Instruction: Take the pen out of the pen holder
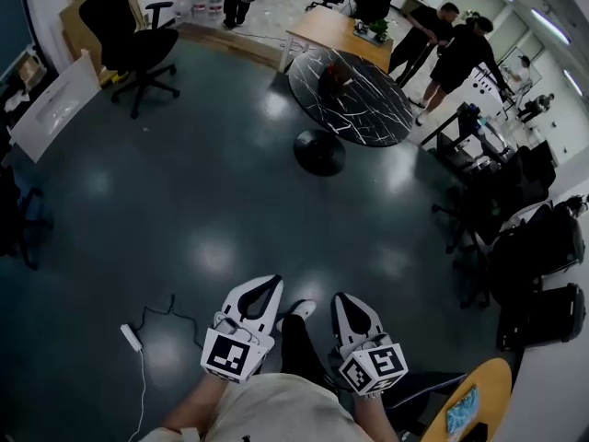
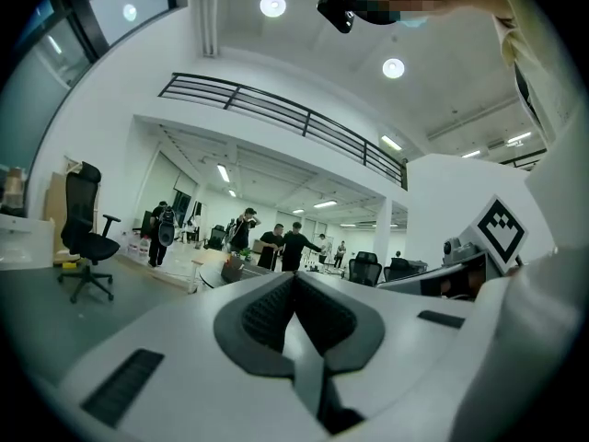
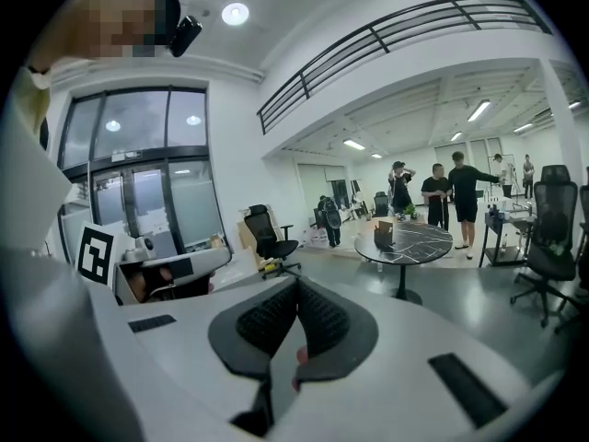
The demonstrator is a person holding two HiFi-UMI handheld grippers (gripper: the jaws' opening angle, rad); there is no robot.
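Both grippers are smooth white plastic shells that taper to a point, each with a black-and-white marker cube at the back. Their pads (image 2: pixel 267 311) are dark rubber, finely ribbed and curved like two halves of a leaf.

In the head view the left gripper (image 1: pixel 265 288) and right gripper (image 1: pixel 348 307) sit side by side at the bottom centre, over a glossy dark floor (image 1: pixel 184 201) with lamp glare on it. Nothing stands between them and the round table (image 1: pixel 368 109) in the upper middle. It has a black top veined with white, like marble, on a single post with a disc foot.

A small brown box (image 1: pixel 333 76) stands on that top, well apart from both grippers. It is too small to tell whether it is the pen holder, and no pen can be made out.

A black office chair (image 1: pixel 129 40) stands at the upper left and people (image 1: pixel 451 58) at the upper right. A white power strip (image 1: pixel 132 337) with its cord lies on the floor at the lower left.

In its own view the left gripper (image 2: pixel 294 279) has its pads pressed together with nothing between them. The right gripper (image 3: pixel 296 284) is likewise closed tip to tip and empty.
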